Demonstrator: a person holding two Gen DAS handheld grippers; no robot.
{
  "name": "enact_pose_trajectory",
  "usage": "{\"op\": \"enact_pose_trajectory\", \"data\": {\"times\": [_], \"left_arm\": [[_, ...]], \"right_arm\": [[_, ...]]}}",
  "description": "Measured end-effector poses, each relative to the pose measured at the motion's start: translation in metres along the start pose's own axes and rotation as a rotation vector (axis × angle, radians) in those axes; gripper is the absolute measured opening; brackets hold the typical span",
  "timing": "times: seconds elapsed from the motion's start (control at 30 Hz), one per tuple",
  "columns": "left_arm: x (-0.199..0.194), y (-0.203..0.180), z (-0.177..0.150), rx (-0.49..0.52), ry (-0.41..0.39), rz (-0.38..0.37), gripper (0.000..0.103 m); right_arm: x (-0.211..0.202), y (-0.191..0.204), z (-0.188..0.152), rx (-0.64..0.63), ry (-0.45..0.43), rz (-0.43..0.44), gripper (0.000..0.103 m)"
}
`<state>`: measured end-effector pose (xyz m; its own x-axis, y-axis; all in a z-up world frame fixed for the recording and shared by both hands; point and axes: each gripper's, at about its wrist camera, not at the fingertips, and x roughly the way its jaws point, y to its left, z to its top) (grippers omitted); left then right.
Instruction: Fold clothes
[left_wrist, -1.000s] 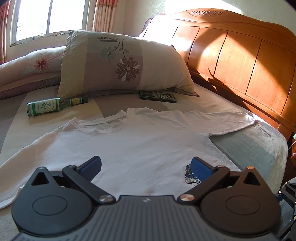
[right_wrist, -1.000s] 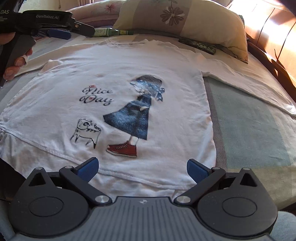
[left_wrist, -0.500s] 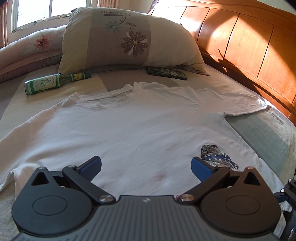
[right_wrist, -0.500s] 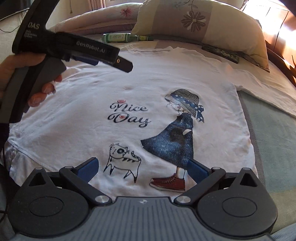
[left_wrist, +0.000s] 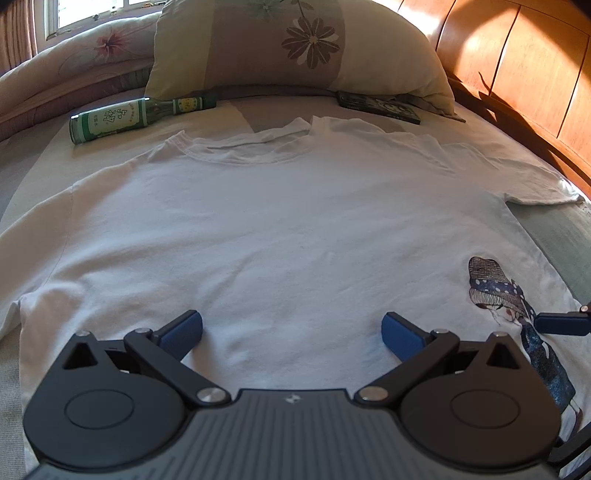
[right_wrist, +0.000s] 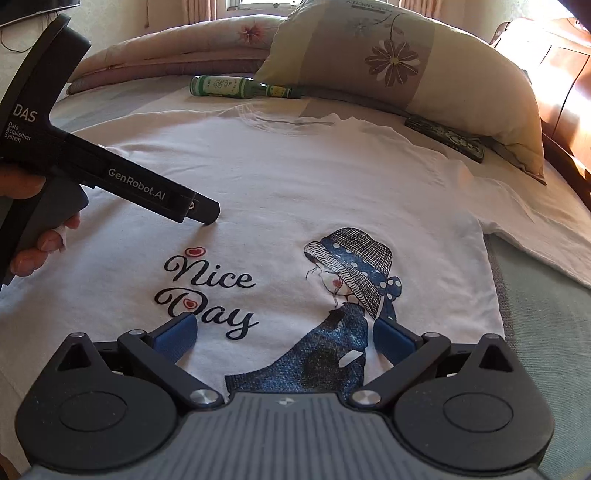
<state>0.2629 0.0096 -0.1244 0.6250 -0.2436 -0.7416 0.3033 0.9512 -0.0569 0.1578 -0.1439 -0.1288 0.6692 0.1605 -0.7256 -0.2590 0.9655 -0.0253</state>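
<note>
A white T-shirt lies flat, front up, on the bed, with a "Nice Day" print and a girl in a blue dress. My left gripper hovers open over the plain chest area, nothing between its blue pads. My right gripper is open low over the print, its pads either side of the dress. In the right wrist view the left gripper shows at the left, held in a hand, its tip close to the cloth above the lettering. One fingertip of the right gripper shows at the left wrist view's right edge.
A green glass bottle lies beyond the collar. A flowered pillow leans behind it, with a dark flat box at its foot. The wooden headboard runs along the right.
Both grippers have moved forward and lower over the shirt, toward the collar end. The left gripper has come down close to the cloth. Both stay open.
</note>
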Motion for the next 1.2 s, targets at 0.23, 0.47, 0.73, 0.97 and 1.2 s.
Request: {"op": "enact_pose_trajectory", "data": {"times": [0.23, 0.47, 0.73, 0.97, 1.2], "left_arm": [[-0.019, -0.009, -0.022, 0.027, -0.016, -0.003, 0.102], [-0.051, 0.036, -0.009, -0.072, -0.165, 0.046, 0.102], [-0.016, 0.109, -0.002, -0.331, -0.079, 0.014, 0.102], [-0.052, 0.092, -0.028, -0.172, -0.070, 0.047, 0.102], [-0.054, 0.144, 0.039, -0.220, -0.109, 0.097, 0.102]], "right_arm": [[-0.012, 0.009, -0.004, -0.048, 0.048, -0.022, 0.103], [-0.028, 0.022, -0.013, -0.166, 0.016, -0.059, 0.103], [-0.029, 0.026, -0.014, -0.178, 0.019, -0.065, 0.103], [-0.026, 0.025, -0.014, -0.161, 0.020, -0.057, 0.103], [-0.025, 0.023, -0.013, -0.150, 0.021, -0.048, 0.103]]}}
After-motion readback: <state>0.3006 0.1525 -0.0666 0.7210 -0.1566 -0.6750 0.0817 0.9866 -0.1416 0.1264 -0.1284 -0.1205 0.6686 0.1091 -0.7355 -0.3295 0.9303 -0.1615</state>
